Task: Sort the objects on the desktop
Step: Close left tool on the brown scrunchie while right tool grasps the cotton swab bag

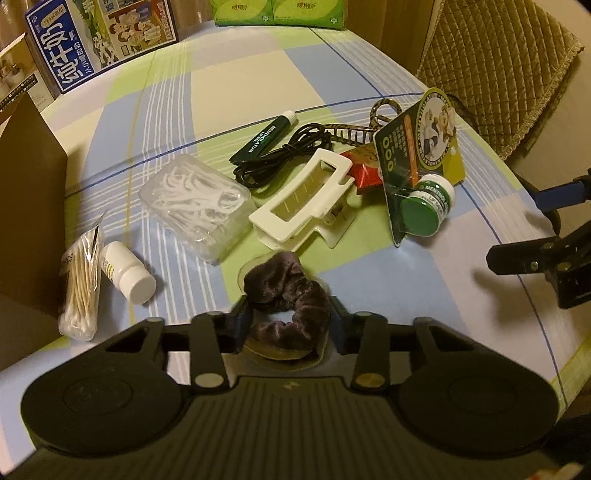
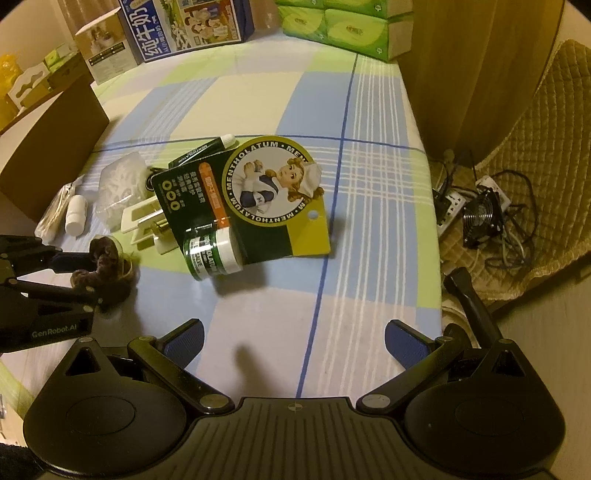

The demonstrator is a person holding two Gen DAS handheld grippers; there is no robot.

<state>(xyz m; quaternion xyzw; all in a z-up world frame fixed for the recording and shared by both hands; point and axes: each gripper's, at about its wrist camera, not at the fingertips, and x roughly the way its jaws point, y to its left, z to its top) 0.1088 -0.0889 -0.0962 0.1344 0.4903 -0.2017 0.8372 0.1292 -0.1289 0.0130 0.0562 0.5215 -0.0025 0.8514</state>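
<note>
My left gripper (image 1: 288, 321) is shut on a dark purple velvet scrunchie (image 1: 291, 288), held just above the table; it also shows in the right wrist view (image 2: 105, 266). Ahead lie a white hair claw (image 1: 306, 199), a clear box of floss picks (image 1: 195, 206), a white bottle (image 1: 127, 273), a bag of cotton swabs (image 1: 81, 291), a green Mentholatum tube (image 1: 262, 140), a black cable (image 1: 291, 155) and a carded Mentholatum jar (image 2: 214, 251). My right gripper (image 2: 293, 343) is open and empty over the tablecloth, to the right of the left one.
A brown cardboard box (image 1: 29, 206) stands at the left. A milk carton box (image 1: 96, 37) and green tissue packs (image 2: 347, 29) line the far edge. A quilted chair (image 1: 498, 62) is at the right; a fan and cables (image 2: 484, 218) lie off the table.
</note>
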